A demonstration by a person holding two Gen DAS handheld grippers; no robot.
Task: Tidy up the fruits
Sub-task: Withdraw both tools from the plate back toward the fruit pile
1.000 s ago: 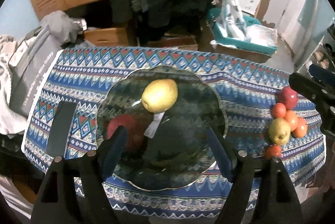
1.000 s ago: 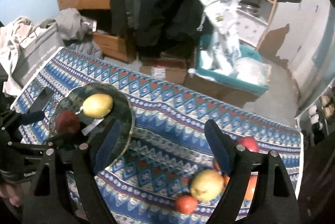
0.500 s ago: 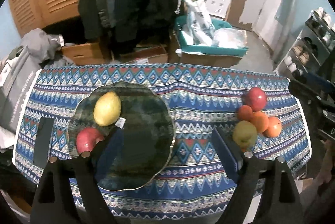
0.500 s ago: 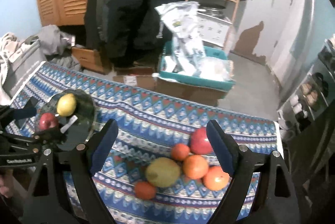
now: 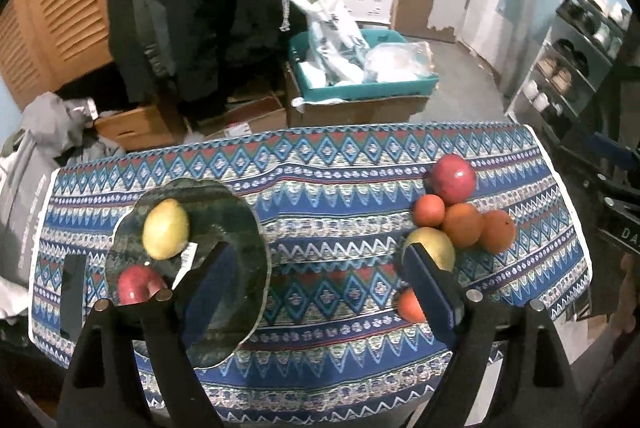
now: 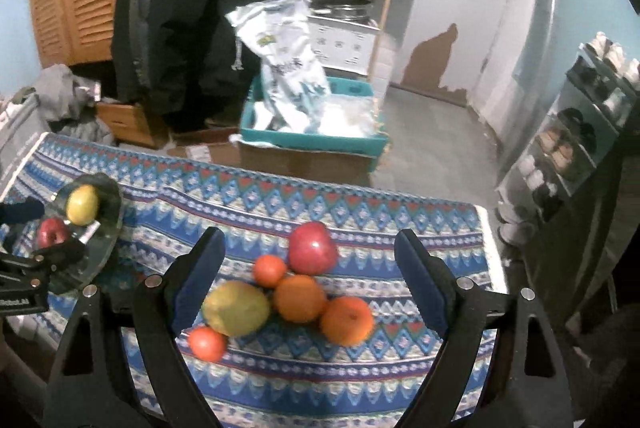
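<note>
Both views pulled back; right tool (image 6: pixel 308 268) and left tool (image 5: pixel 316 280) gaping, empty; loose fruit pile (image 6: pixel 300 298) apparently touching, could roll off tabletop (image 6: pixel 400 212) if nudged.

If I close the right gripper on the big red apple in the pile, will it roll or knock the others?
Likely to roll: the red apple is round and smooth. It touches a small orange fruit, so nudging may scatter neighbours. The right gripper is open wide enough to straddle it.
</note>
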